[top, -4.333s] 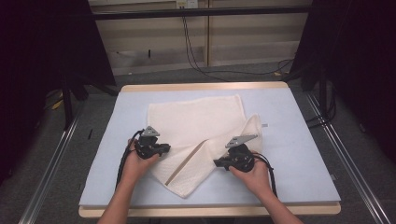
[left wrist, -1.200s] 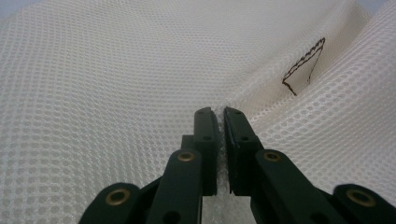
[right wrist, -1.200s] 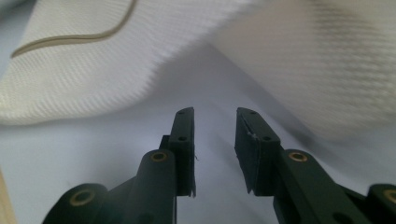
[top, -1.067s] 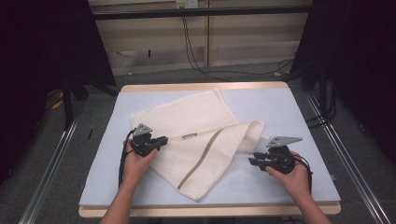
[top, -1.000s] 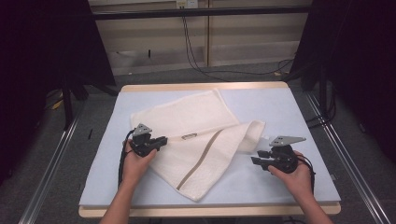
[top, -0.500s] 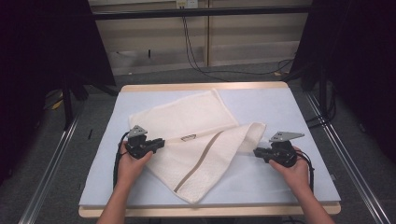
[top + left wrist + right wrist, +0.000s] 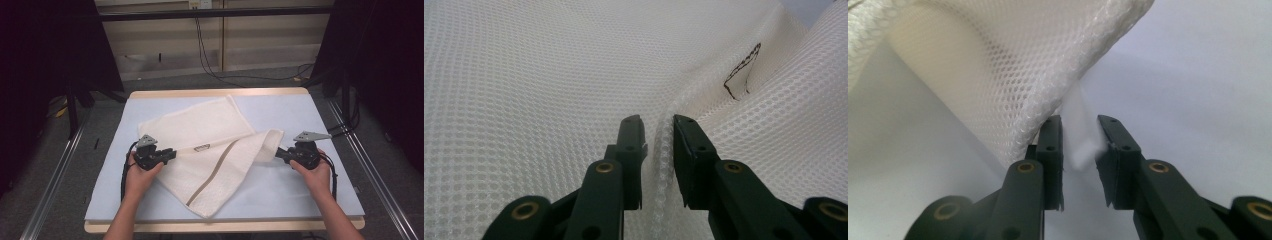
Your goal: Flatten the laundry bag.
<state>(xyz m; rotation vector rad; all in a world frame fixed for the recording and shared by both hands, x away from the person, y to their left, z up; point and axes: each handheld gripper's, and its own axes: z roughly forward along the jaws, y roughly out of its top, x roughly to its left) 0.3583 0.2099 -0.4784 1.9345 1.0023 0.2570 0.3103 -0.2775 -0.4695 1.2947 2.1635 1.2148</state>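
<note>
A white waffle-weave towel (image 7: 210,125) lies rumpled and partly folded on the pale blue table mat (image 7: 300,195), with a tan stripe (image 7: 216,172) along its near flap. My left gripper (image 7: 171,154) sits at the towel's left side. In the left gripper view its jaws (image 7: 659,127) have just been opening, and a raised fold of towel (image 7: 524,75) stands loosely between them. My right gripper (image 7: 280,153) is at the towel's right corner. Its jaws (image 7: 1079,127) have just been opening too, with a thin white edge of the towel (image 7: 998,65) hanging between them.
A small label (image 7: 202,147) lies on the towel near its middle. The mat sits on a wooden tabletop (image 7: 215,93). Metal rails (image 7: 55,180) run along both sides, and dark curtains and cables stand behind the table.
The right gripper has shifted a little to the right and away from me, at the towel's right corner. The left gripper has stayed at the towel's left side.
</note>
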